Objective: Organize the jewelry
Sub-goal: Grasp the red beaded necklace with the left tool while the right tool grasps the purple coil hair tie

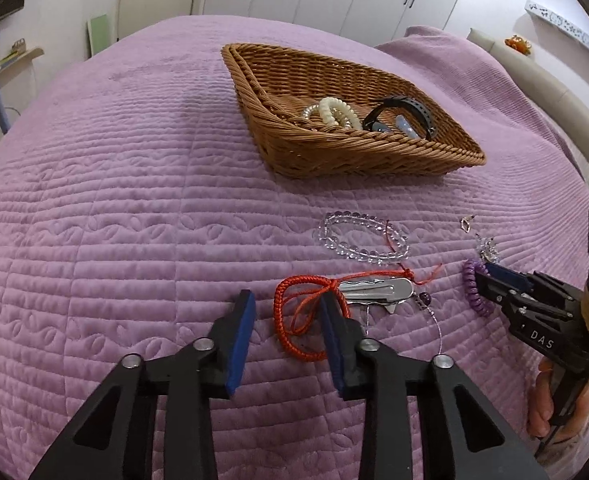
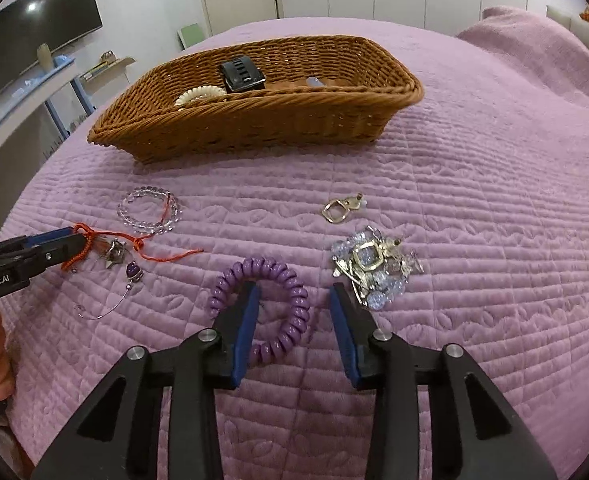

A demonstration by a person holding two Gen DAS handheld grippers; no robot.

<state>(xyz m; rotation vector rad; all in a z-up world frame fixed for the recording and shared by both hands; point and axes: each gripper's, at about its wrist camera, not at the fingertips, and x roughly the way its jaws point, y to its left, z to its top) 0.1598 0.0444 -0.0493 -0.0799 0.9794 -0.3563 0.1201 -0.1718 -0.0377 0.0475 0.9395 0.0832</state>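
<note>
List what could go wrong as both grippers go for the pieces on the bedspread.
1. The red cord bracelet lies tangled with the silver hair clip; lifting it with the left gripper may drag the clip along.
2. The right gripper straddles only one side of the purple coil hair tie, so the springy coil may slip out.

Soft even indoor light, fisheye-warped edges
</note>
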